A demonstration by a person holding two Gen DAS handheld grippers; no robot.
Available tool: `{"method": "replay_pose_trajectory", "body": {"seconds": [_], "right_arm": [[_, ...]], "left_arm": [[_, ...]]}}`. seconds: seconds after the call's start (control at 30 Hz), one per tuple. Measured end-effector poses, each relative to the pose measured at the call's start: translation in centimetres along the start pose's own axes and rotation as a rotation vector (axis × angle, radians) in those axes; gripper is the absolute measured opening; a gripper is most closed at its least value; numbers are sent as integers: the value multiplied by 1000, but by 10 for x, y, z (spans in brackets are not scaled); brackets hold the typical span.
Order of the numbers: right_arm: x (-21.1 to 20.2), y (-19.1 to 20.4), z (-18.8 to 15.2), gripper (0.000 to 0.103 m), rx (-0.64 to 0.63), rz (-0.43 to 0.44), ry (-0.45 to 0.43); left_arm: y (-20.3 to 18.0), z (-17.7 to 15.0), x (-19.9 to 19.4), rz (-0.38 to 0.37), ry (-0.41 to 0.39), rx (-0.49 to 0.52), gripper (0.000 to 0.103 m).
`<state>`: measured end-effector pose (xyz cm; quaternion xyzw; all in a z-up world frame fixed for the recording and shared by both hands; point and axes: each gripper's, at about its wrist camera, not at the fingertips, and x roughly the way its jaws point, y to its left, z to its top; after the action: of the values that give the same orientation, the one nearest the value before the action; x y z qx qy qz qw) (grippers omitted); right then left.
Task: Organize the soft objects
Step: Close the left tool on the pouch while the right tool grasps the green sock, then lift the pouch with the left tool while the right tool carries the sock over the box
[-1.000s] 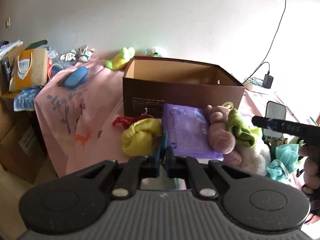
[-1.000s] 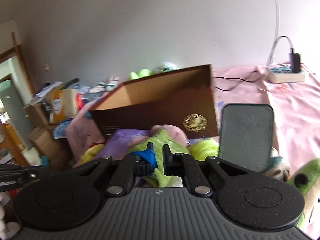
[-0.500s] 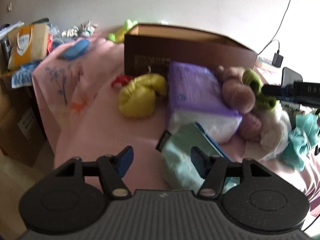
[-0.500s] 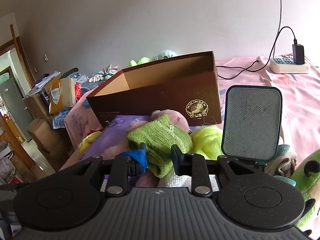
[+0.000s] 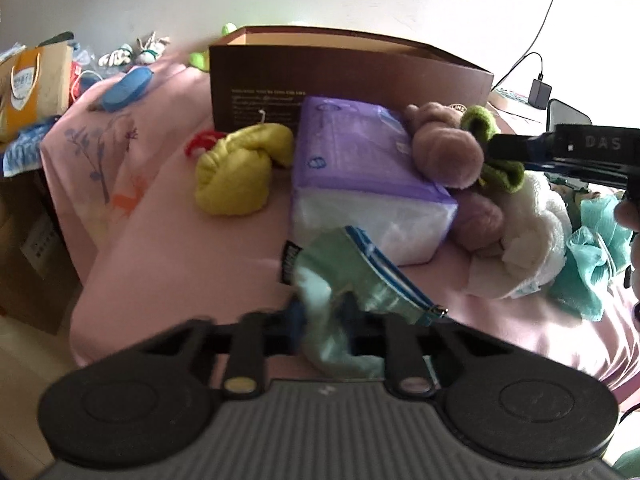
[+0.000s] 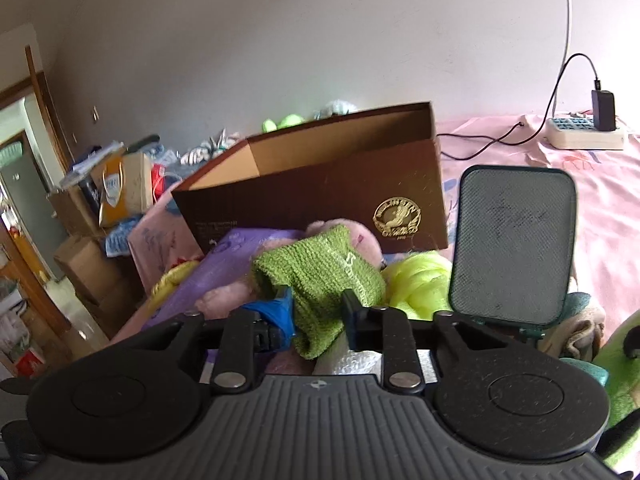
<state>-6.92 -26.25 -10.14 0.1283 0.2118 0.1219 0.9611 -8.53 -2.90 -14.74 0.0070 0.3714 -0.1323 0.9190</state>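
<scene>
The left gripper (image 5: 322,314), shut and empty a second ago above the pile, then spread wide, now sits lower with its jaws closing on the mint-green pouch (image 5: 352,276). The right gripper (image 6: 318,312), briefly loosened, again clamps the green knitted cloth (image 6: 320,276).

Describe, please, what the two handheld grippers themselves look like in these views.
Both are matte black: a ribbed grey-black body flanked by two round discs, with linkage arms pinned by silver rivets. The left gripper and right gripper each carry a blue pad on one fingertip. Seen from the side, the right one bears white lettering "DAS".
</scene>
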Motion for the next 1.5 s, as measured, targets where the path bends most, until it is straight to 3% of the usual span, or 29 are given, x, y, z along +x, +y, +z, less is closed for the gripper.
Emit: {"method": "replay_pose_trajectory", "body": {"seconds": [0.23, 0.4, 0.6, 0.73, 0.83, 1.07, 1.17, 1.5], "right_arm": [[-19, -2, 8, 0, -19, -10, -95], [-22, 4, 12, 4, -55, 65, -138], [-5, 25, 10, 8, -147, 6, -95], [8, 35, 8, 11, -205, -114, -94], [13, 39, 8, 12, -220, -85, -64], [30, 32, 4, 10, -213, -172, -28], [24, 21, 6, 1, -162, -112, -40], [-20, 15, 51, 0, -117, -44, -207]], "left_arm": [[1, 11, -33, -23, -76, -17, 5], [-1, 32, -61, -38, -174, -15, 5], [3, 54, -70, -52, -240, -33, 5], [2, 67, -72, -52, -273, -31, 5], [3, 74, -73, -64, -287, -30, 5], [1, 87, -68, -72, -300, -26, 5], [2, 97, -66, -78, -310, -23, 5], [12, 150, -62, -94, -386, -17, 5]]}}
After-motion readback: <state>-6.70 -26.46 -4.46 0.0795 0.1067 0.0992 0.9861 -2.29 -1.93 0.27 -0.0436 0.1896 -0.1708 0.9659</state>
